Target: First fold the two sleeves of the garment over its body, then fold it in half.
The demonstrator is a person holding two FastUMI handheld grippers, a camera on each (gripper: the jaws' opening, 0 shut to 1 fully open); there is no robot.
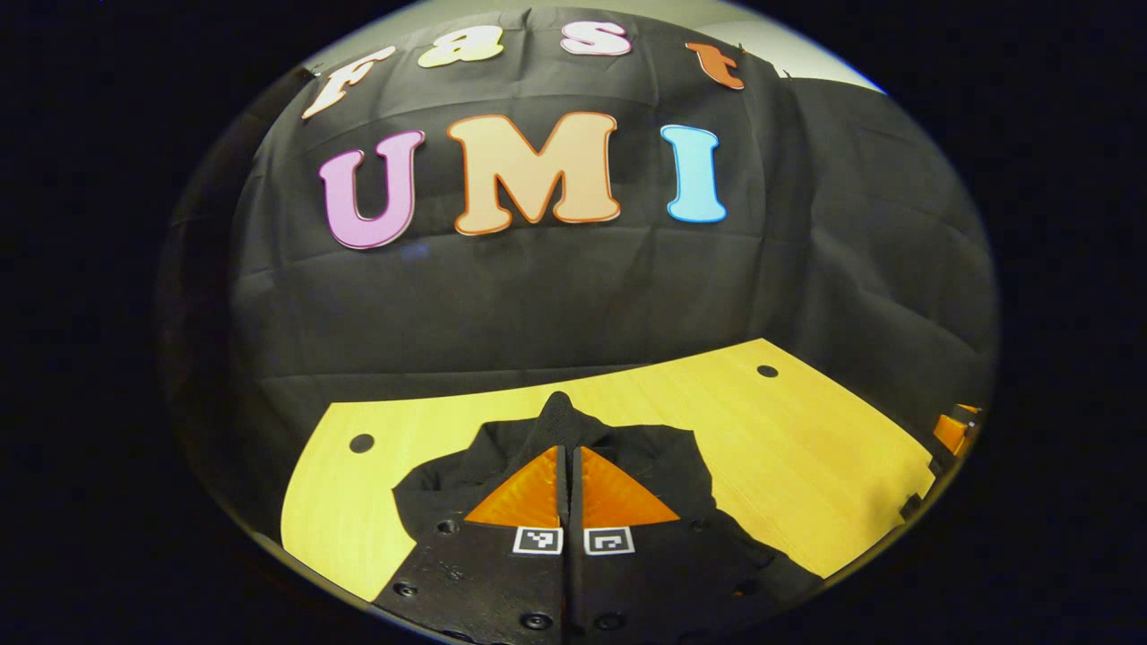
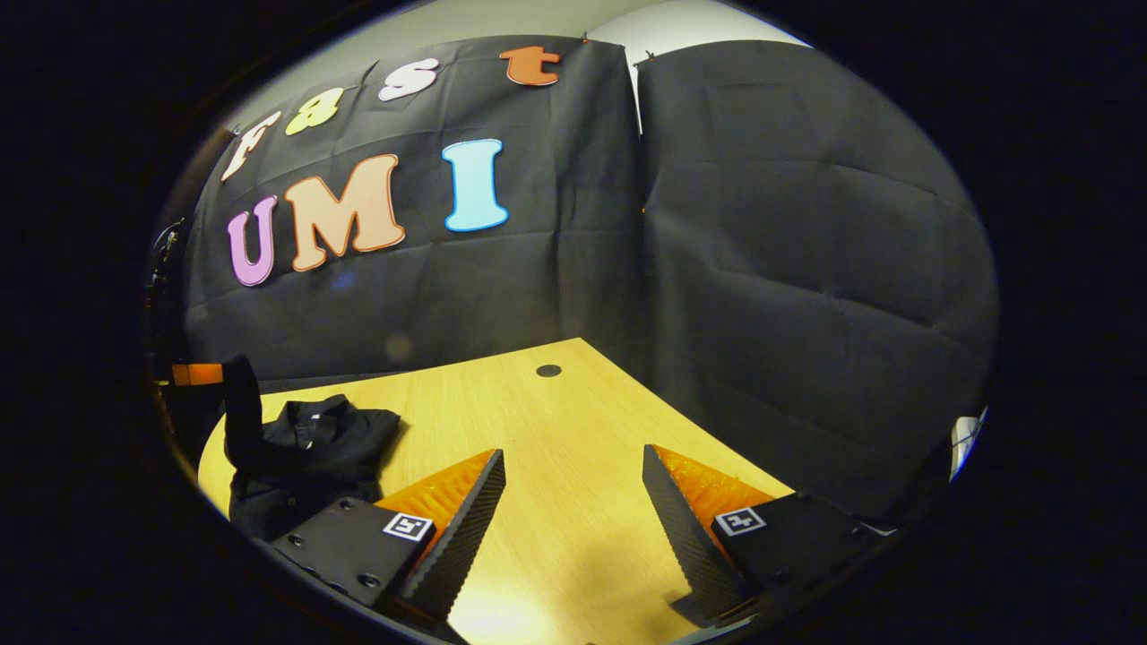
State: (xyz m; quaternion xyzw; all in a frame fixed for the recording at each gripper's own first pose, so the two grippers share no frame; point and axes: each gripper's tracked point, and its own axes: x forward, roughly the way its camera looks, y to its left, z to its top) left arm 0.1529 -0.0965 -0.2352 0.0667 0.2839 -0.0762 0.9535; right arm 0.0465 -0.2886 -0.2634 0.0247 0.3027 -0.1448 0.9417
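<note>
pinching a raised fold of the black garment (image 1: pixel 627 457) on the desk (image 1: pixel 806 448), left claw (image 1: pixel 570 466) is closed; beside the garment, right claw (image 2: pixel 573 502) hangs open over bare desk.

**Recording booth, staged tabletop set**

Setting: a small demonstration booth rather than a lived-in room. Evidence: black cloth (image 2: pixel 789 269) hung as backdrop on two sides, its panels creased and meeting at a corner seam; pale painted wall (image 2: pixel 681 22) visible above the cloth's top edge; one light wood-grain table (image 2: pixel 556 430) pushed up against the cloth, with round dark cable holes (image 1: pixel 767 371) in its top (an office-desk pattern). Fixtures otherwise sparse; lighting dim and indoor.
</note>
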